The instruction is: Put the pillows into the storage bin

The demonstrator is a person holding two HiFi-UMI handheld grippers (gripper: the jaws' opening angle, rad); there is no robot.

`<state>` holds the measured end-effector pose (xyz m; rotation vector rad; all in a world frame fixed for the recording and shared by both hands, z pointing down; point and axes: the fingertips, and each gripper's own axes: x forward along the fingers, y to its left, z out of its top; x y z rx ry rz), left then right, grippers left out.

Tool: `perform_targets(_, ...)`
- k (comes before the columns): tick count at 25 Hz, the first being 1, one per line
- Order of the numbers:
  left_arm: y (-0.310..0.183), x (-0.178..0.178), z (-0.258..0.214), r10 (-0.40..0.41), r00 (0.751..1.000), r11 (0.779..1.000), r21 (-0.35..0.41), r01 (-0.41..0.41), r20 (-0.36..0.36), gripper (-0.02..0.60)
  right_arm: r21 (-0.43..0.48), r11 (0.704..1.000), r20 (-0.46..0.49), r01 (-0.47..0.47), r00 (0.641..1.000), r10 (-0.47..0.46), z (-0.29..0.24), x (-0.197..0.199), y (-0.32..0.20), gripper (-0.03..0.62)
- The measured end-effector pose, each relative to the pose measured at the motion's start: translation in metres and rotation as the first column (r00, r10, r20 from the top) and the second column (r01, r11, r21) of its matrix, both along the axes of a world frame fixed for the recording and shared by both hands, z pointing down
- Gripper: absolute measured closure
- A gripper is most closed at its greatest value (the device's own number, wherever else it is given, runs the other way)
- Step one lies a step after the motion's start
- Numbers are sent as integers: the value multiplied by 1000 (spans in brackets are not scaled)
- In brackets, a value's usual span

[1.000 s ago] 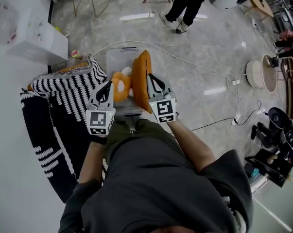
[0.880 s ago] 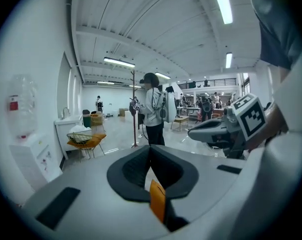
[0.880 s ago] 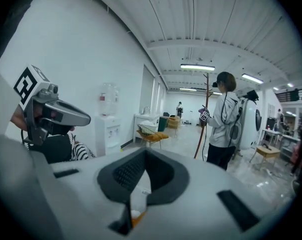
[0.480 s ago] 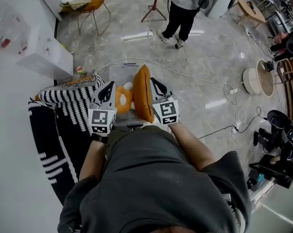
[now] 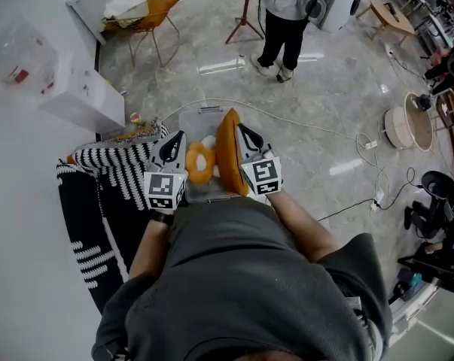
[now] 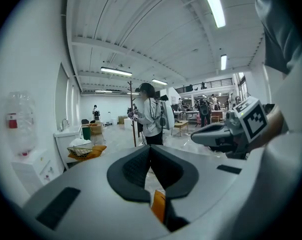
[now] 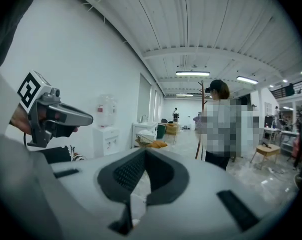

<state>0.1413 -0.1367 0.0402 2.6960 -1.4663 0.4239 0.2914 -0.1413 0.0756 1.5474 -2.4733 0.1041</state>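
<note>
Head view, storage bin: the storage bin (image 5: 199, 120) stands on the floor (image 5: 324, 111) just in front of the person.
Head view, contents: an orange pillow (image 5: 228, 153) stands on edge along the bin's right side and rises above its rim. A round orange-and-white pillow (image 5: 199, 162) lies in the bin to its left, touching it.
Head view, grippers: the left gripper (image 5: 178, 136) is at the bin's left wall and the right gripper (image 5: 242, 128) is at its right wall, against the upright pillow. Both point away from the person.
Head view, surroundings: a black-and-white striped blanket (image 5: 114, 168) lies left of the bin, and a cable (image 5: 309, 126) runs across the floor beyond it.
Head view, risk: the upright pillow looks only partly seated. If it is let go, it could spring up or tip over the bin's right edge. A hard sideways push could slide the light bin.
Left gripper view, fingers: the fingers (image 6: 135, 169) are closed tip to tip with nothing pinched between them. A sliver of orange pillow shows low in the slot behind the tips.
Left gripper view, risk: with the tips together, this gripper can only nudge. It would have to spread before it could catch a slipping pillow.
Right gripper view, fingers: its fingers (image 7: 128, 176) also meet at the tips and hold nothing. Only something pale shows in the slot below, and I cannot tell what it is.
Right gripper view, bystander: a person (image 7: 226, 129) stands well beyond the bin.
</note>
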Motion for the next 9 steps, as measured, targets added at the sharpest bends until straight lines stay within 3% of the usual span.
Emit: perform_targets(9,-3,7,-1,-6,1000,1000,11,6,6,578,19,1000,4,14,1000,-14,-4,3,-3,594)
